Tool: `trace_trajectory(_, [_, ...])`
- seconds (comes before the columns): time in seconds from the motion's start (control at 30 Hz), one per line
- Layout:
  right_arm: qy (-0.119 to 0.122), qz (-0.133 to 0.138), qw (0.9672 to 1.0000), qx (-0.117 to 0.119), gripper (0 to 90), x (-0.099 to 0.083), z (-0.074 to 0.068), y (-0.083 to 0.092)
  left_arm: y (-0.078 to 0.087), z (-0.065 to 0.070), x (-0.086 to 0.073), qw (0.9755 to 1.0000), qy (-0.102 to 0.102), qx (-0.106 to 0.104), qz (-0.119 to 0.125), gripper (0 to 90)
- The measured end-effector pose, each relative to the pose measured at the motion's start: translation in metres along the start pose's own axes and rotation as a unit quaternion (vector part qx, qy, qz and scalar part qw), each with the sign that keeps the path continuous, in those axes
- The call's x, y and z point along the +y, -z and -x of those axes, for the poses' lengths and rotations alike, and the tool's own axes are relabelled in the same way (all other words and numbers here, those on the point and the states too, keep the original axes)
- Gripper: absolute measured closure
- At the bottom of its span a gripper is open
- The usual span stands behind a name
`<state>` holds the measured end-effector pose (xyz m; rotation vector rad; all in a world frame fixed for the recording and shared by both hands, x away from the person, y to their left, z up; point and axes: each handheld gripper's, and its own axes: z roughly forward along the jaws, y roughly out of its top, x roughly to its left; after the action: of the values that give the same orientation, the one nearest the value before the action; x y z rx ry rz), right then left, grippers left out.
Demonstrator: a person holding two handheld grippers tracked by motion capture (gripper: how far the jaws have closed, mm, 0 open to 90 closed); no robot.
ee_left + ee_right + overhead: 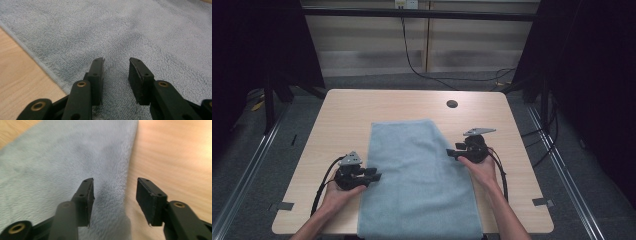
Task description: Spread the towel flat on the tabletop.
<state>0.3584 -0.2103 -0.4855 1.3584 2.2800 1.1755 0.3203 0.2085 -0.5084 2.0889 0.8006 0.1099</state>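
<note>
Towel [417,175] flat on bare table [347,112], open left claw [377,176] and right claw [451,153] empty at its edges

Gripper [115,195] agape astride towel [62,165] edge

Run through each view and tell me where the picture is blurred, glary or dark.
High view: dark, unlit surroundings on both sides, soft overall, while the table and blue towel are evenly lit. Left gripper view: the towel's pile is sharp near the left gripper and softens farther off. Right gripper view: smeared throughout, with bright glare on the tabletop at the upper right, beyond the right gripper.
</note>
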Motion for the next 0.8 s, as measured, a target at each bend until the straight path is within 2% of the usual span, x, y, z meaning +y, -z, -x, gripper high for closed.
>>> trace_trajectory(0.03, [-0.003,-0.009,1.0000,0.000,60.9,-0.001,0.001,-0.005,0.000,0.000,0.000,1.0000,0.000,0.000,0.000,64.7])
trace_trajectory(0.07, [-0.003,-0.009,1.0000,0.000,60.9,-0.001,0.001,-0.005,0.000,0.000,0.000,1.0000,0.000,0.000,0.000,64.7])
trace_trajectory(0.1, [0.008,0.005,1.0000,-0.003,79.7,-0.003,-0.005,-0.009,0.001,0.000,-0.001,1.0000,0.003,-0.001,0.000,64.6])
trace_trajectory(0.13, [0.012,0.015,0.9998,-0.001,82.7,-0.002,-0.010,-0.007,0.001,0.000,-0.001,1.0000,0.003,-0.001,0.000,64.0])
trace_trajectory(0.17, [0.012,0.015,0.9998,-0.001,82.7,-0.002,-0.010,-0.007,0.002,0.000,-0.001,1.0000,0.003,-0.001,0.001,64.0])
trace_trajectory(0.2, [0.031,0.038,0.9988,0.009,84.0,0.003,-0.024,0.001,0.002,0.000,-0.001,1.0000,0.004,-0.002,0.001,63.7])
trace_trajectory(0.23, [0.031,0.038,0.9988,0.009,84.0,0.003,-0.024,0.001,0.001,-0.001,-0.001,1.0000,0.004,-0.001,0.001,63.7])
trace_trajectory(0.3, [0.056,0.057,0.9959,0.042,84.5,0.010,-0.048,0.011,0.001,0.000,-0.001,1.0000,0.005,-0.002,0.002,63.4])
trace_trajectory(0.33, [0.075,0.060,0.9931,0.068,84.6,0.011,-0.068,0.013,0.001,0.001,-0.001,1.0000,0.005,0.000,0.000,62.7])
trace_trajectory(0.37, [0.080,0.058,0.9925,0.072,84.5,0.011,-0.074,0.013,0.001,0.001,-0.001,1.0000,0.006,0.000,0.001,62.4])
trace_trajectory(0.43, [0.103,0.042,0.9882,0.105,84.1,0.005,-0.101,0.007,0.002,0.002,-0.002,1.0000,0.005,0.001,0.001,61.7])
trace_trajectory(0.5, [0.117,0.024,0.9852,0.123,83.1,-0.005,-0.122,-0.001,0.003,0.001,-0.002,1.0000,0.006,0.000,0.000,61.7])
trace_trajectory(0.53, [0.117,0.024,0.9852,0.123,83.1,-0.005,-0.122,-0.001,0.003,0.001,-0.002,1.0000,0.006,0.000,0.000,61.6])
trace_trajectory(0.57, [0.119,0.013,0.9835,0.135,82.0,-0.011,-0.131,-0.006,0.003,0.001,-0.002,1.0000,0.007,0.000,0.000,61.6])
trace_trajectory(0.6, [0.125,-0.005,0.9817,0.144,80.5,-0.024,-0.146,-0.013,0.004,0.001,-0.003,1.0000,0.009,-0.001,0.001,61.6])
trace_trajectory(0.67, [0.128,-0.011,0.9808,0.147,78.8,-0.028,-0.150,-0.015,0.004,0.000,-0.003,1.0000,0.010,-0.001,0.001,61.6])
trace_trajectory(0.7, [0.132,-0.034,0.9783,0.156,72.9,-0.039,-0.159,-0.018,0.005,0.000,-0.003,0.9999,0.010,-0.001,0.001,61.6])
trace_trajectory(0.8, [0.132,-0.046,0.9770,0.161,71.1,-0.042,-0.162,-0.013,0.005,-0.001,-0.003,0.9999,0.012,-0.003,0.000,61.6])
